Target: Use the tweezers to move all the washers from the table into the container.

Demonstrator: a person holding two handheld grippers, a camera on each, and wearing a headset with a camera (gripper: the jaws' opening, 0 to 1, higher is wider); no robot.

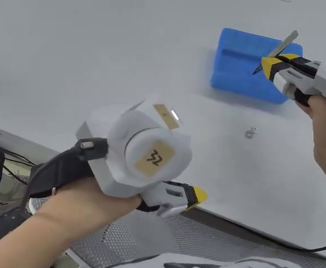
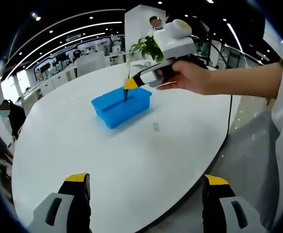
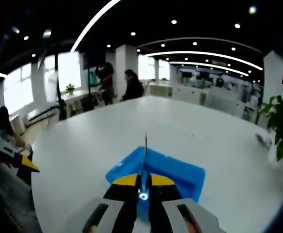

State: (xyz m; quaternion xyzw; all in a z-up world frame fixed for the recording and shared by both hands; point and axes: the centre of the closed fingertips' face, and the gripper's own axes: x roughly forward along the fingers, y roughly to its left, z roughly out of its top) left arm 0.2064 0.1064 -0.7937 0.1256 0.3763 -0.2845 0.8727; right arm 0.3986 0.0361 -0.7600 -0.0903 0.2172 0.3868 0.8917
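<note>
A blue container [image 1: 238, 70] stands on the white table [image 1: 96, 67]. My right gripper [image 1: 274, 64] is shut on metal tweezers [image 1: 283, 44], whose tip points down over the container. From the left gripper view the tweezers [image 2: 126, 93] reach into the blue container [image 2: 117, 110]. Small washers [image 1: 250, 133] lie together on the table just in front of the container, also visible as washers [image 2: 156, 127]. My left gripper [image 1: 192, 196] hovers at the table's near edge, and its jaws stand wide open and empty [image 2: 145, 187]. In the right gripper view the tweezers [image 3: 145, 153] rise above the container [image 3: 182, 174].
The round table's near edge [image 1: 235, 220] runs below my left gripper, with a mesh chair seat [image 1: 152, 234] beneath it. A potted plant [image 2: 146, 48] stands at the far side. People stand in the background [image 3: 132, 85].
</note>
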